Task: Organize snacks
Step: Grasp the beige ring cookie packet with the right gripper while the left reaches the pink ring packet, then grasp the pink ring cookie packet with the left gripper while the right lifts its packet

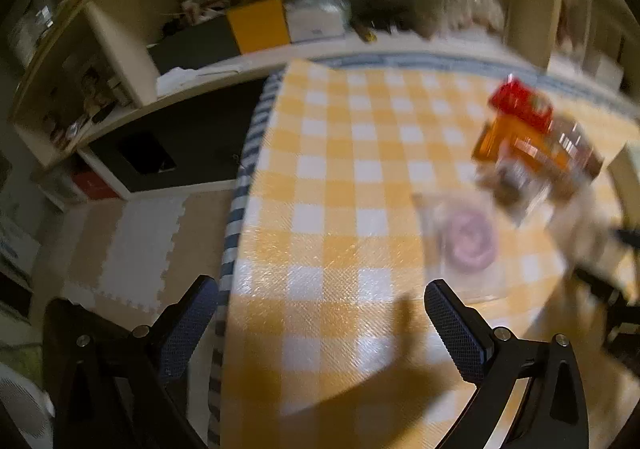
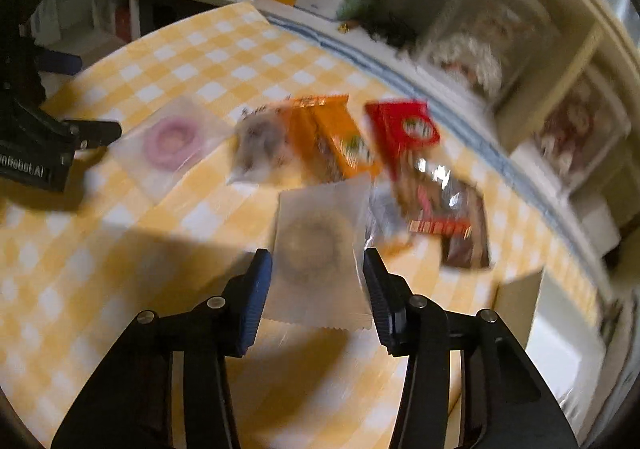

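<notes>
Snacks scattered on counter point(image 2: 188, 49), brown donut packet point(image 2: 316, 245) between jaws of right hand-held gripper point(image 2: 318, 269), spread apart, not clamped. Left hand-held gripper point(image 1: 320, 305) wide apart, empty. Probably best pinching wrapper edge, not donut.

My left gripper point(image 1: 320, 313) sits at the bottom of the frame with its jaws spread wide and nothing between them, over the yellow-and-white checked tablecloth point(image 1: 340, 177). The cloth's edge runs up the middle left. At right I see a blurred pink ring-shaped snack in a clear wrapper point(image 1: 468, 241), and above it a pile with a red packet point(image 1: 520, 105) touching an orange packet point(image 1: 504, 141). A yellow box point(image 1: 260, 25) sits on the shelf at the top.
</notes>
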Demonstrator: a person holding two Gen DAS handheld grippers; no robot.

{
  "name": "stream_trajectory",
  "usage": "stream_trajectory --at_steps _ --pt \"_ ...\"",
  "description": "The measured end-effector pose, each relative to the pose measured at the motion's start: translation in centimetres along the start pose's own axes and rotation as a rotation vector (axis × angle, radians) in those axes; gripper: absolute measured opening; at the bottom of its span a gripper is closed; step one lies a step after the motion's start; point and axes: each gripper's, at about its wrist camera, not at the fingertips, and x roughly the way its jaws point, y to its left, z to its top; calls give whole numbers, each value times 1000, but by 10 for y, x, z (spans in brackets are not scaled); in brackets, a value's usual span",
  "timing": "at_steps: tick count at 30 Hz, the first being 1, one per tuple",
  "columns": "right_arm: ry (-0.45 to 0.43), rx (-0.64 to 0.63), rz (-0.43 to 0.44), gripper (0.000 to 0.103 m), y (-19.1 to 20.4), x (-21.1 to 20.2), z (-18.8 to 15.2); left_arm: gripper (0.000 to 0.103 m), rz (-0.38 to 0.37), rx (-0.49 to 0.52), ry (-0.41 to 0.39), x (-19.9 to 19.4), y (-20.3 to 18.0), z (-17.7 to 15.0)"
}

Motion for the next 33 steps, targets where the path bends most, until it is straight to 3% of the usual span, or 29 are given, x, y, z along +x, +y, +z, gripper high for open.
stream_trajectory --at_steps 4,7,9,15,19,22,26,31,33 --pt "25 99 87 47 -3 -14 -21 103 -151 -71 -61 -31 2 1" --pt "32 170 148 47 -6 -28 -37 100 -276 -95 -62 -35 -5 3" --pt "34 202 173 47 -8 -34 -44 96 -310 -88 -49 -33 -11 4" --pt "46 314 266 47 -19 -46 -61 88 -318 -70 29 -2 -33 10" --pt "89 318 296 51 -15 -42 -75 82 -265 -90 77 21 -46 20" --pt "121 284 273 63 -8 -36 -83 80 -230 -122 85 34 -53 22" --pt "108 261 264 70 -2 -35 -80 77 -203 -96 76 38 -63 24" --pt "98 209 209 69 11 -32 -76 58 -136 -36 82 38 -71 21" --pt "91 195 193 62 13 -31 -77 52 -134 -35 82 37 -73 22"
